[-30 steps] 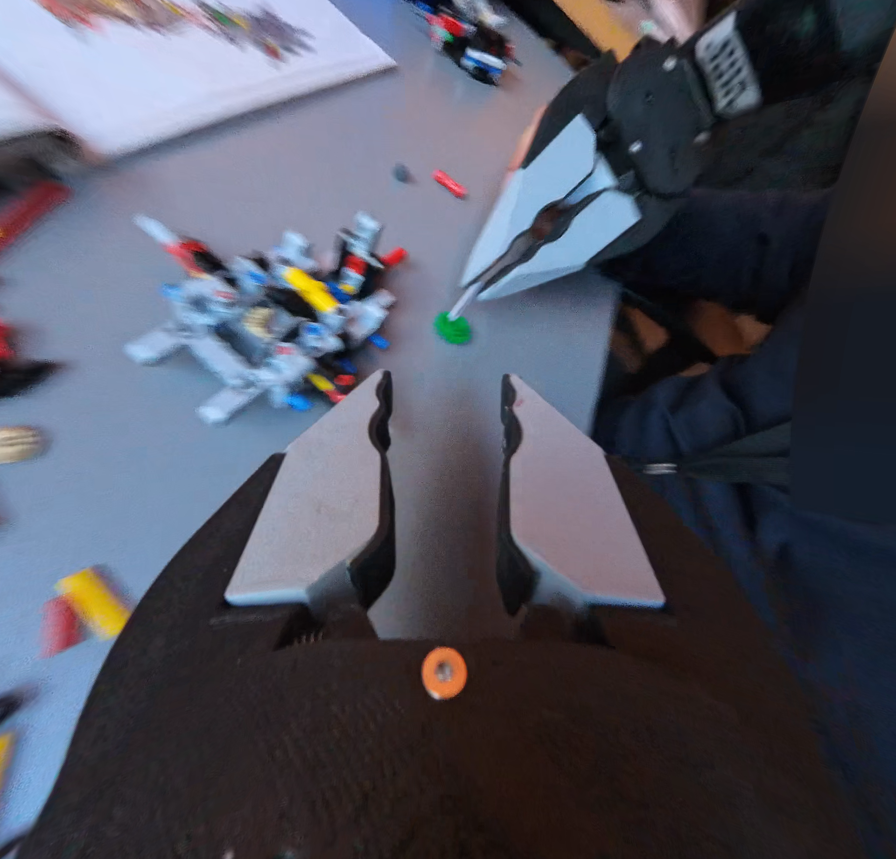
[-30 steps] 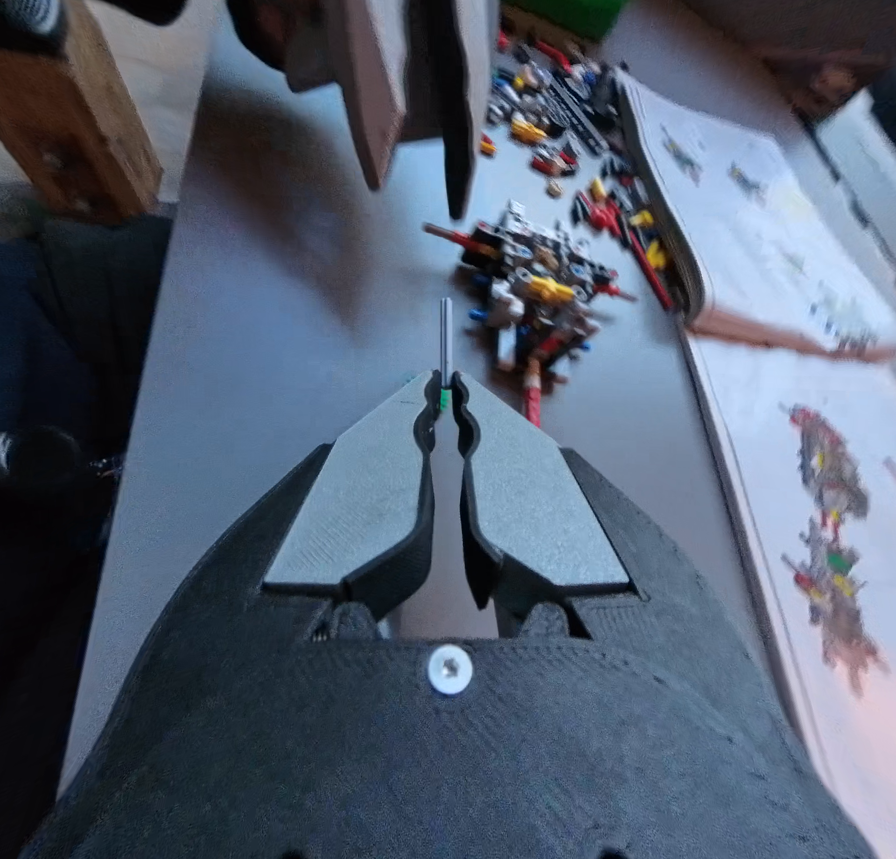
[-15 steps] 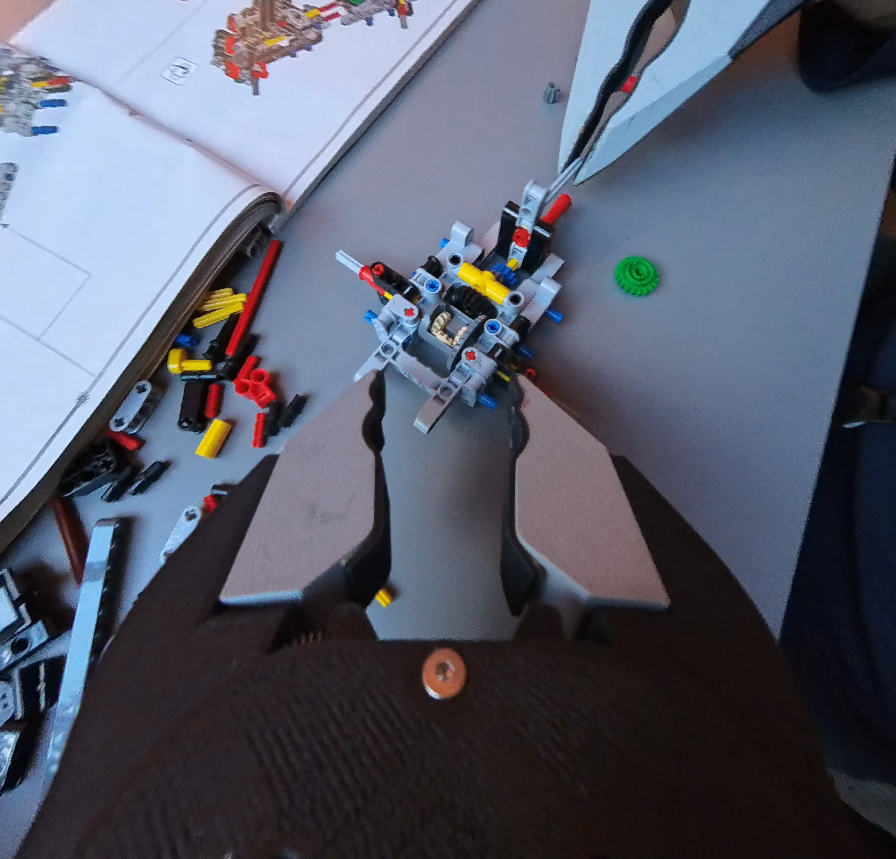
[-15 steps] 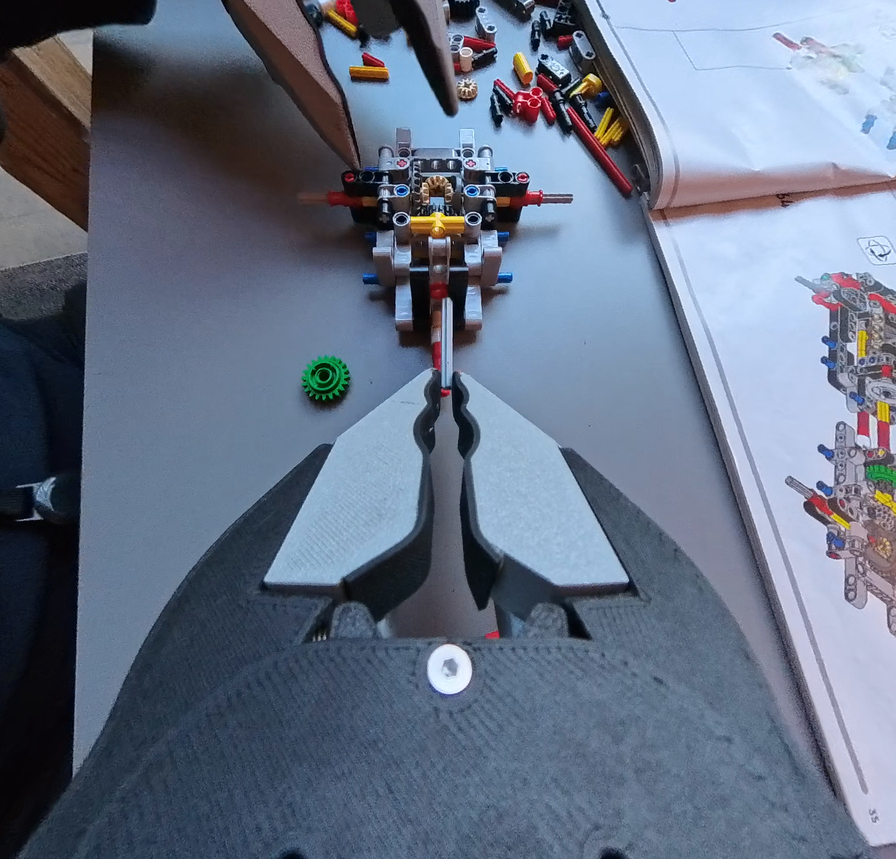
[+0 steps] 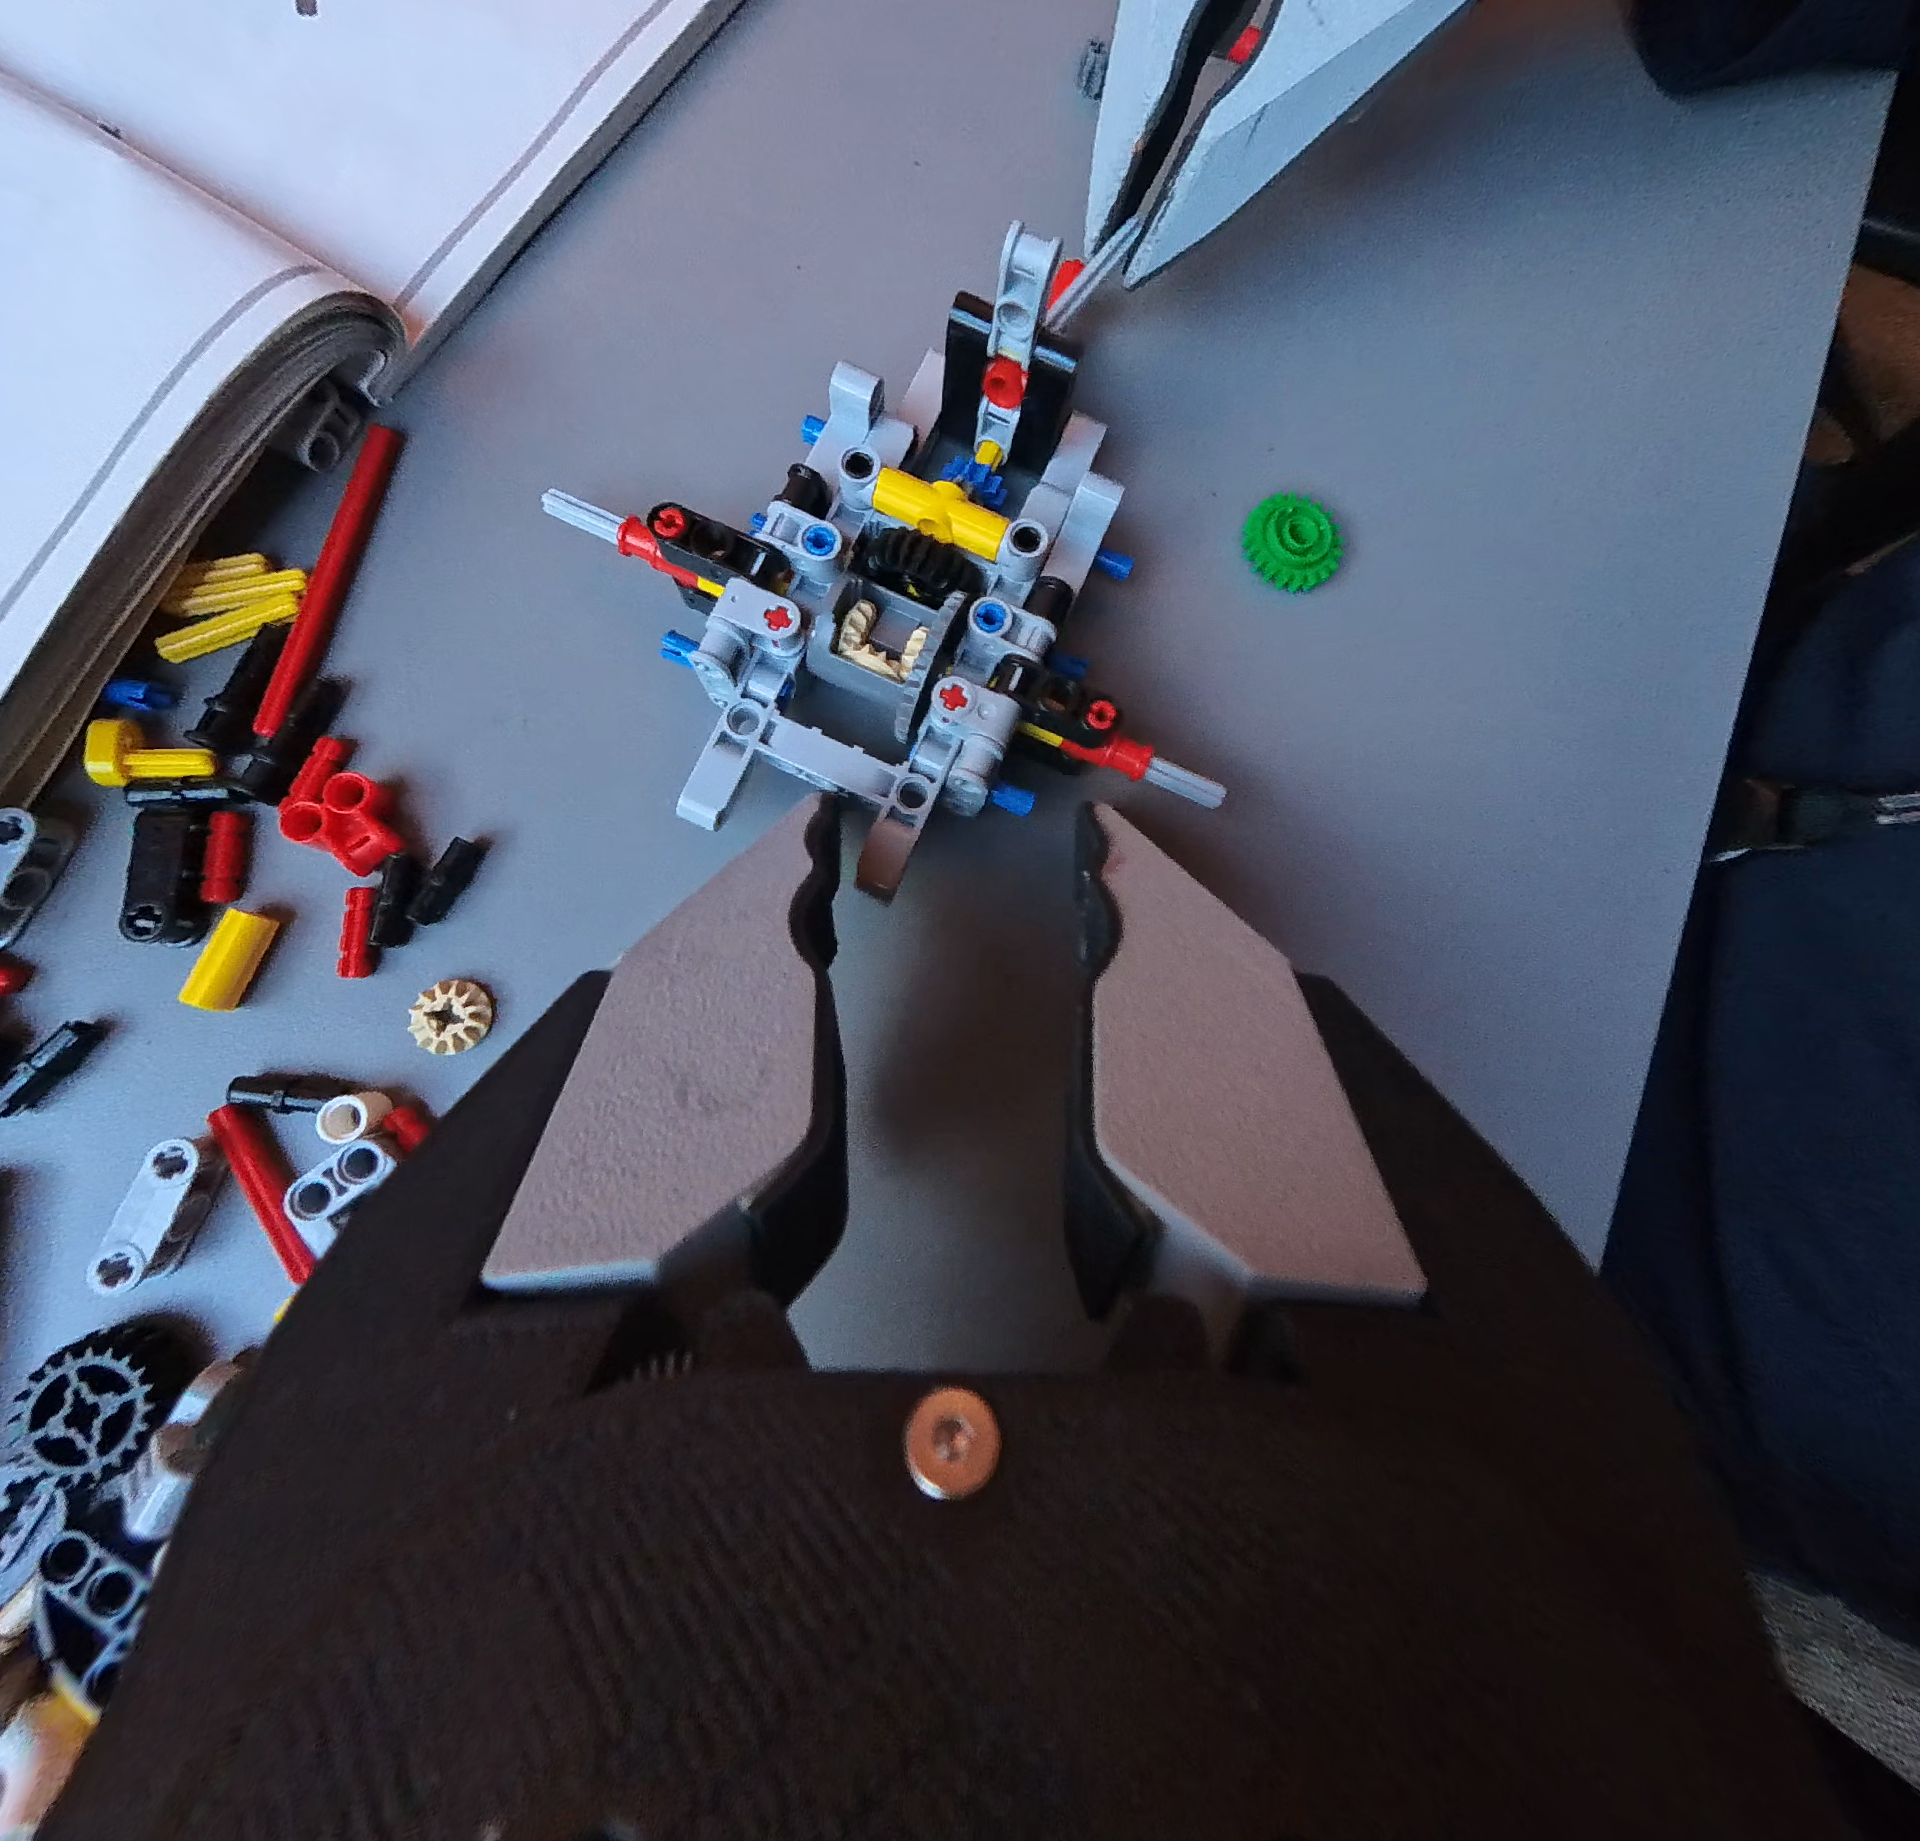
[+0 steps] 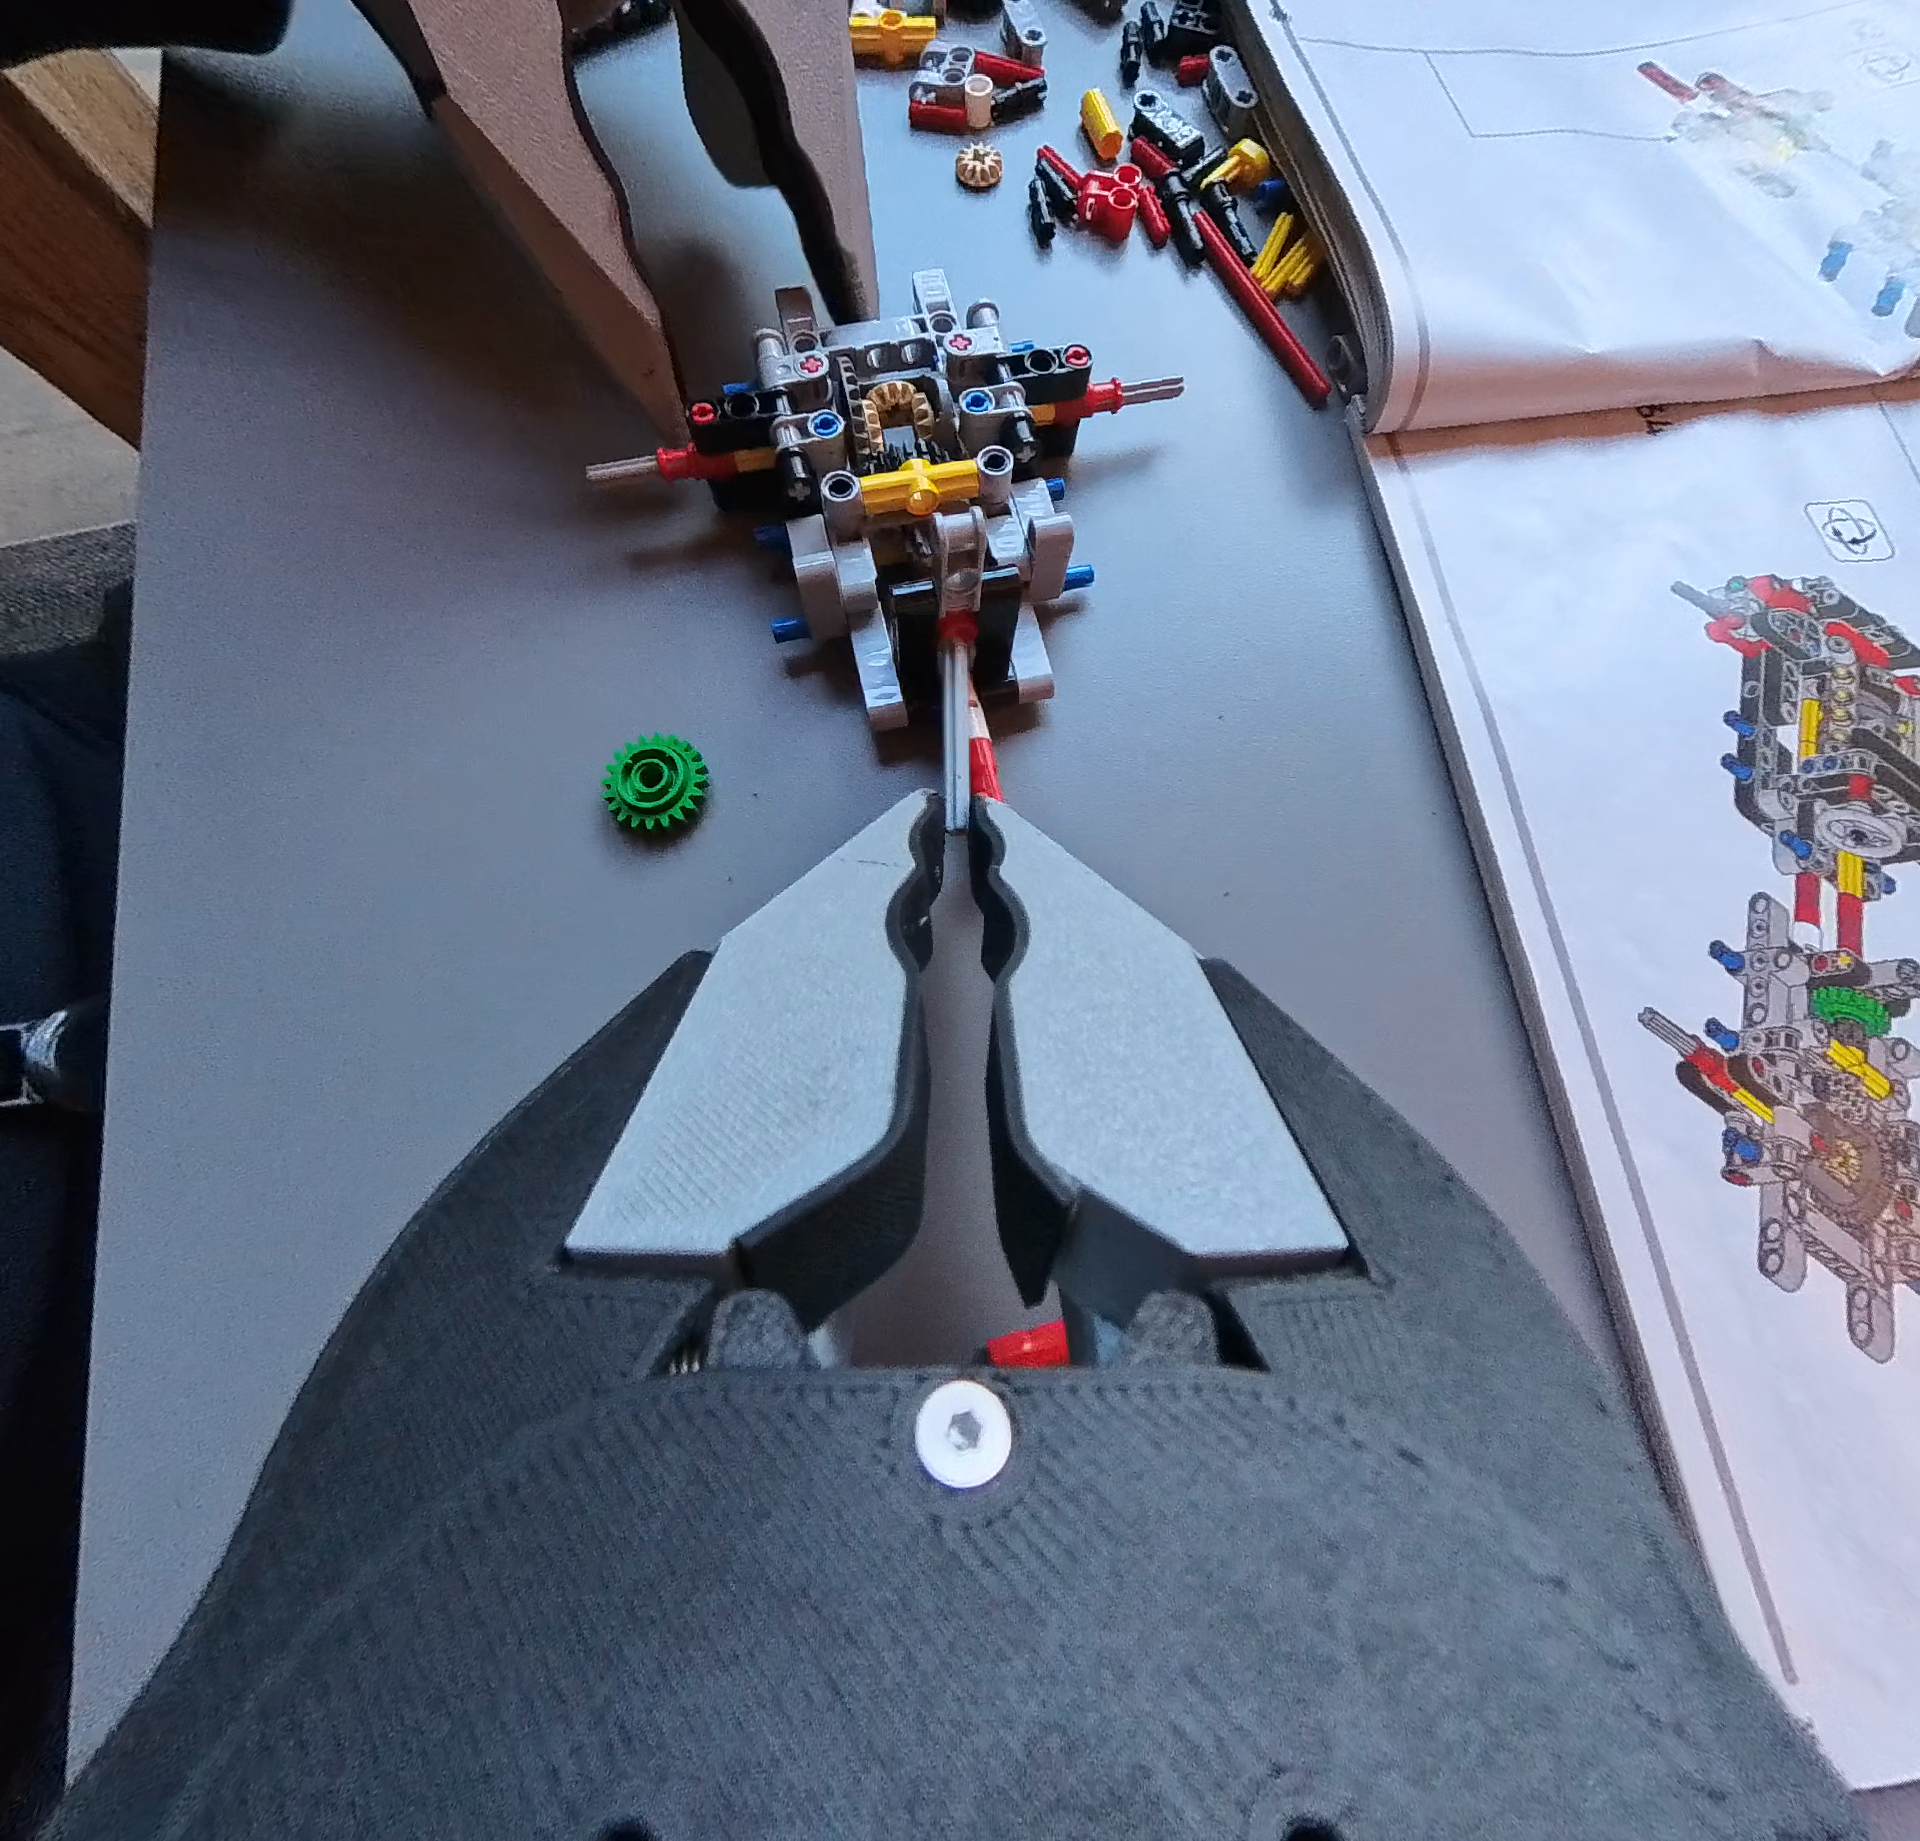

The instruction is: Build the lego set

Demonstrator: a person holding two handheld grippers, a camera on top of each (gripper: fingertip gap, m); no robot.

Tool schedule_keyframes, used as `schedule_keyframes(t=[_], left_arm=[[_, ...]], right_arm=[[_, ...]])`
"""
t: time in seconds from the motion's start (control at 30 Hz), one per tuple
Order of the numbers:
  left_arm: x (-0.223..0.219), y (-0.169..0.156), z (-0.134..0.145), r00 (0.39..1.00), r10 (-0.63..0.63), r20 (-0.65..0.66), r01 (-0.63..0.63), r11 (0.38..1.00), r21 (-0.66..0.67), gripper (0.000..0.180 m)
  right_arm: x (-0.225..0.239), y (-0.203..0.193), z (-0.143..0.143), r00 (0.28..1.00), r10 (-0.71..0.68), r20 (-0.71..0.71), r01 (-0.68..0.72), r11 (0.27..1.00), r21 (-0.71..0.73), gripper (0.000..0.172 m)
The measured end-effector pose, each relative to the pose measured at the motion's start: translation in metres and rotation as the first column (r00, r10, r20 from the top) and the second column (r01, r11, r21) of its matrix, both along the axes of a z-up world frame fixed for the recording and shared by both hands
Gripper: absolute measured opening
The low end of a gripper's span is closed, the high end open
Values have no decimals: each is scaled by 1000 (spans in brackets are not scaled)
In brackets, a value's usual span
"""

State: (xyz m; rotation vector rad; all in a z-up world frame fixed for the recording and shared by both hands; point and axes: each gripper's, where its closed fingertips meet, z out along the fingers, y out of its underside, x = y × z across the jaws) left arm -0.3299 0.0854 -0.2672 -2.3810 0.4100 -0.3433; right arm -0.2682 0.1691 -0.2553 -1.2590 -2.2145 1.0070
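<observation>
The right gripper point(image 6: 957, 823) is closed tight on a thin grey rod point(image 6: 954, 731), and the far end of the rod is stuck into the near end of a small brick model point(image 6: 914, 472) sitting on the grey desk point(image 6: 416, 544). The model is made of grey, black, yellow and red pieces, with little rods poking out on its left and right sides. The left gripper point(image 5: 951, 825) is open with nothing in it, and its tips are just beside the other end of the model, with one grey leg of the model reaching in between them. A green gear point(image 6: 656, 782) lies alone on the desk, near the model's left side in the right wrist view. On the right, an open picture book point(image 6: 1662, 648) lies flat. A pile of loose red, yellow and black pieces point(image 6: 1143, 181) is crowded between the book and the far side of the model, with a small tan gear point(image 6: 976, 166) among them.
</observation>
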Motion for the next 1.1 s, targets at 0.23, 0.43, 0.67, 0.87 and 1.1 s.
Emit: schedule_keyframes(t=[0.23,0.43,0.67,0.87,1.1], left_arm=[[0,-1,8,1000,1,-7,-1,1000,17,41],[-1,1,0,1000,-1,16,1,1000,6,40],[-2,2,0,999,2,37,-2,1000,12,38],[-1,2,0,999,1,40,-2,1000,14,39],[-4,5,35,998,62,-9,-61,992,109,31]], right_arm=[[-2,-1,0,999,41,-16,-41,998,43,1],[-7,0,-1,994,99,-45,-92,986,137,1],[-13,-1,7,979,163,-123,-133,966,222,1],[-19,-3,5,973,193,-125,-152,948,279,1],[-18,-2,4,974,185,-130,-148,956,252,1]])
